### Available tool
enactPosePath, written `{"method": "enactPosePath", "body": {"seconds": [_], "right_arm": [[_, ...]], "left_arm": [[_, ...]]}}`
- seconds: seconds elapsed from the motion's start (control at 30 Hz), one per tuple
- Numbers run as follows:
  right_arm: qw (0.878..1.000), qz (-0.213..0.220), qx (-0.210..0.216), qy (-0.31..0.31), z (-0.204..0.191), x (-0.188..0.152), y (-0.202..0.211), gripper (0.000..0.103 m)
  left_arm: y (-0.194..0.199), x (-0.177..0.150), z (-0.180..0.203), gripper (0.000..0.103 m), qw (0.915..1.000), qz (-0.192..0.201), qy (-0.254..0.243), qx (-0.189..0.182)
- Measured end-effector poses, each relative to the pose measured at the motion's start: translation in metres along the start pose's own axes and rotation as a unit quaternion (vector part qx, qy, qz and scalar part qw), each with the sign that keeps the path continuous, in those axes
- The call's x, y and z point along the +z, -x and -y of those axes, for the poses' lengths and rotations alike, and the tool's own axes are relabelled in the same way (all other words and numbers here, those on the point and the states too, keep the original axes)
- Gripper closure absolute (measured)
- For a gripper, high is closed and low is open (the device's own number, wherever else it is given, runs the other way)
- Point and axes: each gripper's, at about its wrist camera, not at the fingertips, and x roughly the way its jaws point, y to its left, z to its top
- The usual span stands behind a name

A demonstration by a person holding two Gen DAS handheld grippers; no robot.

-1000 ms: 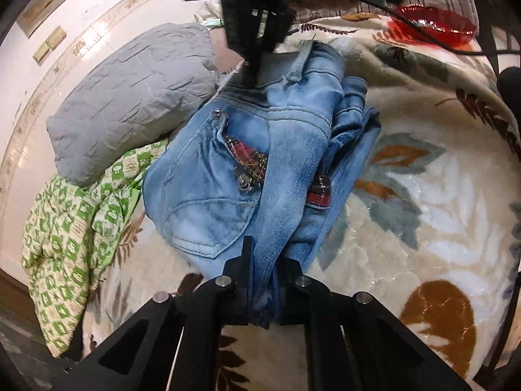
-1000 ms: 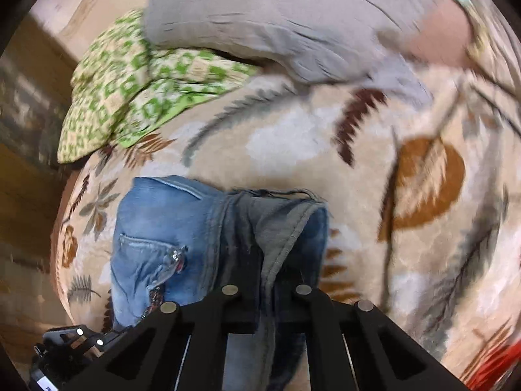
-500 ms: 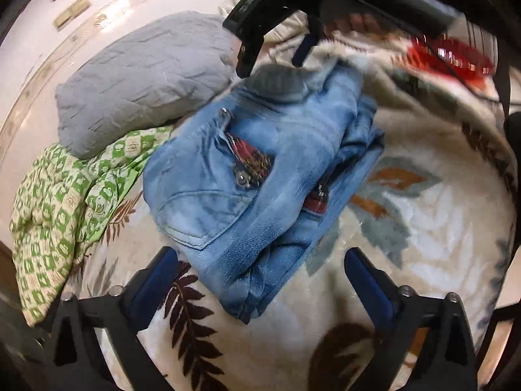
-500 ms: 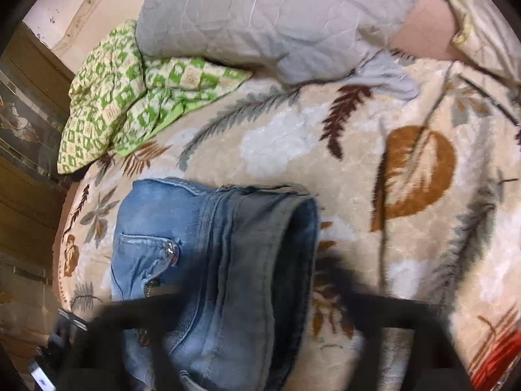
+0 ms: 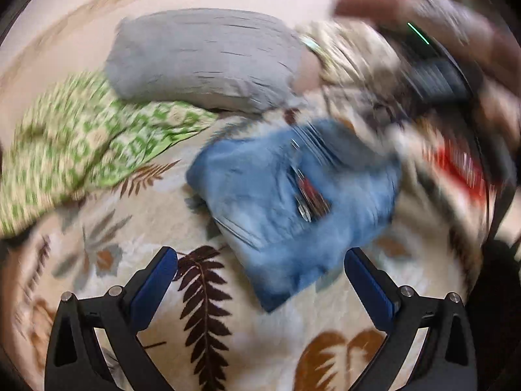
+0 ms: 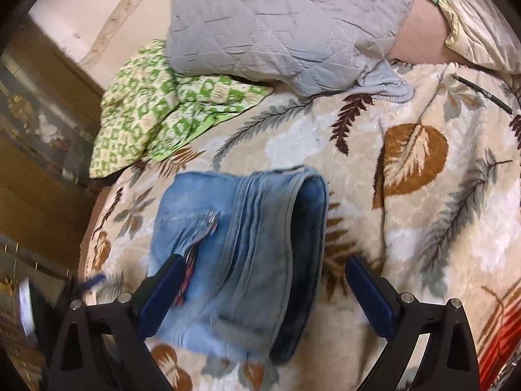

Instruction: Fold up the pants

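While both my left tool (image 5: 260,272) and right tool (image 6: 262,280) gape wide, the folded pants (image 6: 234,254) lie on the blanket (image 6: 423,228).

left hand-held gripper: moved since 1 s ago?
Yes. The left hand-held gripper has let go of the jeans and backed away: both fingers now stand open short of the bundle, and more of the leaf-print blanket shows.

Folded blue jeans (image 6: 234,254) flat on leaf-patterned blanket (image 6: 407,228)
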Motion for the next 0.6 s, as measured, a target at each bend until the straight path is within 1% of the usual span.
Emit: {"method": "enactPosePath", "body": {"seconds": [0.03, 0.07, 0.1, 0.17, 0.2, 0.3, 0.37, 0.47, 0.6], "right_arm": [[1.000, 0.006, -0.004, 0.014, -0.003, -0.008, 0.005, 0.004], [0.999, 0.014, -0.015, 0.039, -0.008, -0.020, 0.011, 0.004], [0.998, 0.017, -0.019, 0.059, -0.011, -0.029, 0.015, 0.004], [0.995, 0.021, -0.029, 0.096, -0.019, -0.048, 0.021, 0.004], [0.992, 0.025, -0.045, 0.113, -0.022, -0.060, 0.023, 0.004], [0.986, 0.030, -0.071, 0.148, -0.028, -0.082, 0.027, 0.004], [0.985, 0.033, -0.073, 0.155, -0.029, -0.089, 0.029, 0.004], [0.985, 0.034, -0.067, 0.156, -0.031, -0.090, 0.029, 0.004], [0.988, 0.037, -0.044, 0.144, -0.033, -0.084, 0.024, 0.004]], "left_arm": [[-0.001, 0.005, -0.010, 0.001, 0.9995, 0.000, 0.029, -0.007], [-0.003, 0.013, -0.023, 0.001, 0.9975, -0.003, 0.069, -0.016], [-0.005, 0.019, -0.035, 0.001, 0.9942, -0.005, 0.104, -0.025], [-0.015, 0.034, -0.056, 0.001, 0.9843, -0.014, 0.171, -0.040], [-0.021, 0.041, -0.064, 0.001, 0.9809, -0.018, 0.189, -0.043], [-0.040, 0.058, -0.077, 0.001, 0.9768, -0.028, 0.210, -0.034], [-0.051, 0.068, -0.084, 0.001, 0.9715, -0.034, 0.230, -0.045], [-0.073, 0.082, -0.086, 0.001, 0.9646, -0.051, 0.251, -0.062], [-0.108, 0.098, -0.083, 0.001, 0.9626, -0.086, 0.250, -0.060]]}}
